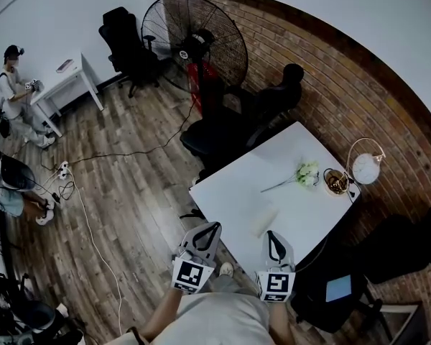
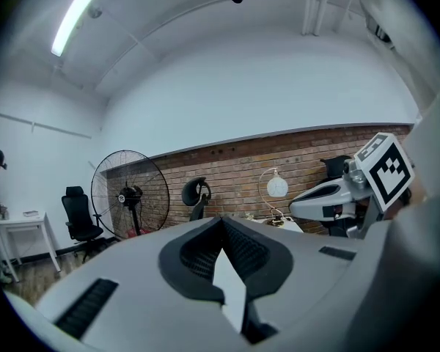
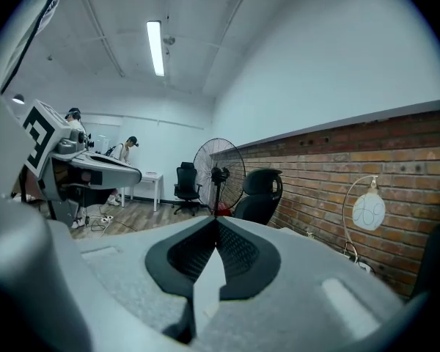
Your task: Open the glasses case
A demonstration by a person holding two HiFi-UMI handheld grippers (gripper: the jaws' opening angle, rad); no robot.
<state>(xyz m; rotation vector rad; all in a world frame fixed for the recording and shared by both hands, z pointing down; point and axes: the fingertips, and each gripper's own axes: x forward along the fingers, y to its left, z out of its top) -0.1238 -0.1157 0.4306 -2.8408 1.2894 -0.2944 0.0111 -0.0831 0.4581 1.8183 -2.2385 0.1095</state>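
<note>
Looks to be the pale oblong glasses case [image 1: 264,219], lying flat and apparently closed on the white table [image 1: 230,192], close to its near edge and apart from the other things there. Judged light, with a stiff, smooth shell, so likely to skate across the tabletop or spin if pushed from one side only. Best pinned by the lower half at one short end while lifting the lid at the seam along the long side opposite the hinge; cannot tell the hinge side from here. Probably wants only a modest squeeze, to avoid squirting it out from a curved, slick surface.

Just beside the case, hovering over the near edge: right gripper [image 1: 271,234], fingers pressed together on nothing. Near it, left gripper [image 1: 215,227], tips likewise meeting and empty. Must spread both before taking any hold.

Further in, towards the far right corner: a flower stem [image 1: 296,177], a small dark basket [image 1: 336,182] and a white globe lamp [image 1: 365,167]. Beyond the table, black chairs [image 1: 273,103] and a large floor fan [image 1: 194,42] by the brick wall [image 1: 330,70]
</note>
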